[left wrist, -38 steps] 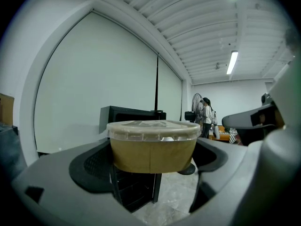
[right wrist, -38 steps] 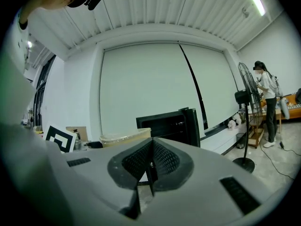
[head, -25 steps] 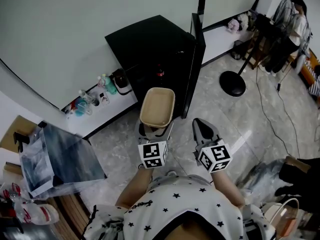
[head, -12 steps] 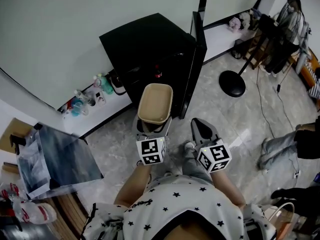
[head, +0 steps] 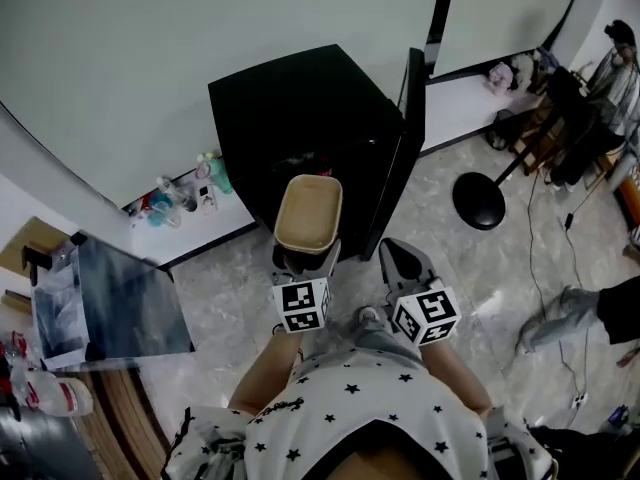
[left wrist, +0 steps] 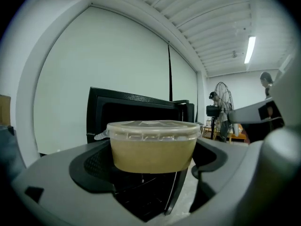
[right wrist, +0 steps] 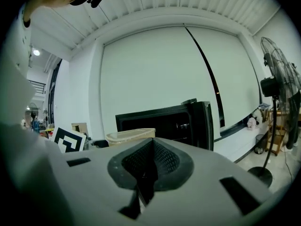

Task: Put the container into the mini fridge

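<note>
Beige container (head: pixel 309 213), black mini fridge (head: pixel 300 108), star-dotted white shirt (head: pixel 350 408), grey marbled floor (head: pixel 470 258)

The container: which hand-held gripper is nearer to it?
Left. The left hand-held gripper holds the container between its jaws; the right hand-held gripper, shut and empty, is beside it.

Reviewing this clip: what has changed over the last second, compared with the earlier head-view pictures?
The person seems to have edged closer to the mini fridge, so the container held out in the left gripper now sits slightly nearer its open front. Nothing was taken hold of or let go. Unchanged: left gripper clamped on the container, right gripper shut and empty, fridge door open.
</note>
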Action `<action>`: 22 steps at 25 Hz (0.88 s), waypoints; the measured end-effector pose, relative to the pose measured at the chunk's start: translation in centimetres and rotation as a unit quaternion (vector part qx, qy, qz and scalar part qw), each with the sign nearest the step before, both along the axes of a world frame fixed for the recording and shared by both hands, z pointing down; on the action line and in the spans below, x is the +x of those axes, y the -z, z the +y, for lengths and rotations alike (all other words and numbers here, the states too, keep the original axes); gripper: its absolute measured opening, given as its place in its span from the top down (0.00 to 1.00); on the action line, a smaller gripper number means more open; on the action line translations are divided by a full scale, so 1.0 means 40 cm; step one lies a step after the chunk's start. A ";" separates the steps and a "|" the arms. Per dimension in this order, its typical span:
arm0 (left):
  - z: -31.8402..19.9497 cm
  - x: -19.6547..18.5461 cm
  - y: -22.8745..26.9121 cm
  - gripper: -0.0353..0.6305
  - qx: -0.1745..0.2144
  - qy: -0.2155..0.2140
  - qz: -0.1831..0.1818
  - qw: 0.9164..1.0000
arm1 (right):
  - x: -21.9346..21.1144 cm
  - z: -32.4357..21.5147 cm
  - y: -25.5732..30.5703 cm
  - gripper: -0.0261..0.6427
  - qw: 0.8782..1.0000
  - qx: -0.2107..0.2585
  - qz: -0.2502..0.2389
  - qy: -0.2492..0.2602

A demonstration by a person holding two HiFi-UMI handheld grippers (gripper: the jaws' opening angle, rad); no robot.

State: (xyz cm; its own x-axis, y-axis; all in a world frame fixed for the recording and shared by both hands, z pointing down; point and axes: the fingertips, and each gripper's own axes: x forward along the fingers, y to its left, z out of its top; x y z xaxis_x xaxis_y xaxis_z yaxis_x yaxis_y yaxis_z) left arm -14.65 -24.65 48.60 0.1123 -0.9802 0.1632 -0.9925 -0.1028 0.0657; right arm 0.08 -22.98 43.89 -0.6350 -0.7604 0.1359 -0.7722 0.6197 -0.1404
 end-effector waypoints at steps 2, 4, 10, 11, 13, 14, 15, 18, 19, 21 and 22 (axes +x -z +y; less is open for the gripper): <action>-0.028 -0.002 0.001 0.15 -0.001 0.017 0.001 1.000 | 0.001 -0.038 0.004 0.97 1.000 -0.001 -0.001 0.015; -0.054 -0.005 0.003 0.15 0.000 0.033 -0.001 0.999 | 0.001 -0.073 0.005 0.97 1.000 -0.002 0.000 0.030; -0.119 -0.020 -0.005 0.15 -0.003 0.085 0.000 0.996 | -0.005 -0.166 0.008 0.97 0.997 -0.003 0.000 0.077; -0.130 -0.021 -0.006 0.15 -0.004 0.092 0.001 0.996 | -0.006 -0.181 0.008 0.97 0.996 -0.004 0.000 0.084; -0.152 -0.024 -0.010 0.15 -0.004 0.106 0.001 0.994 | -0.008 -0.208 0.006 0.97 0.995 -0.005 0.000 0.098; -0.161 -0.026 -0.013 0.15 -0.004 0.112 0.001 0.994 | -0.011 -0.218 0.004 0.97 0.994 -0.005 0.000 0.105; -0.169 -0.028 -0.016 0.15 -0.004 0.119 0.001 0.993 | -0.014 -0.228 0.001 0.97 0.994 -0.006 0.001 0.112; -0.186 -0.039 -0.026 0.15 -0.005 0.143 0.003 0.990 | -0.024 -0.256 -0.007 0.97 0.991 -0.008 0.002 0.135; -0.192 -0.044 -0.030 0.15 -0.006 0.151 0.004 0.988 | -0.027 -0.265 -0.009 0.97 0.990 -0.009 0.002 0.142; -0.204 -0.051 -0.036 0.15 -0.008 0.165 0.006 0.986 | -0.032 -0.281 -0.012 0.97 0.988 -0.011 0.002 0.154; -0.211 -0.053 -0.040 0.15 -0.009 0.169 0.006 0.985 | -0.034 -0.288 -0.016 0.97 0.987 -0.012 0.002 0.159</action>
State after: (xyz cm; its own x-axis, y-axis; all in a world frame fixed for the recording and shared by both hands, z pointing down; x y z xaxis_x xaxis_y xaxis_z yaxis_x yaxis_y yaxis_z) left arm -16.78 -33.09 50.19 -0.2186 -0.9588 0.1816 -0.9688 0.2356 0.0774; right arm -1.28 -34.49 44.53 -0.8404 -0.5193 0.1552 -0.5399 0.8272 -0.1556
